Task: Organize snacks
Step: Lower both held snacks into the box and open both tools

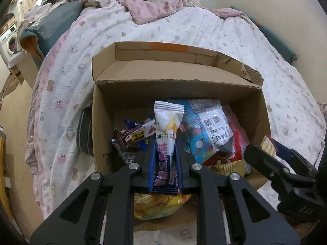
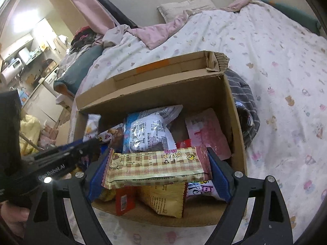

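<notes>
An open cardboard box [image 1: 204, 89] [image 2: 155, 94] full of snacks sits on the bed. My left gripper [image 1: 165, 146] hangs over the box's left part, shut on an upright white-and-blue snack packet [image 1: 166, 122]. My right gripper [image 2: 158, 153] is over the right part of the box, its wide jaws closed on the two ends of a long checkered beige packet [image 2: 155, 165] held crosswise. Under them lie a brown chocolate bar [image 1: 132, 135], a blue-and-white bag [image 2: 147, 130], a pink packet [image 2: 206, 132] and a yellow packet [image 2: 163, 200]. In each wrist view, the other gripper shows at the side.
The bed's white patterned quilt [image 1: 184, 26] surrounds the box. A grey striped cloth [image 2: 245, 110] lies against the box's side. The box's back flap [image 1: 163, 61] stands up. A pillow [image 2: 184, 6] and a pink blanket lie at the far end, with a washing machine [image 1: 9, 40] beyond the bed.
</notes>
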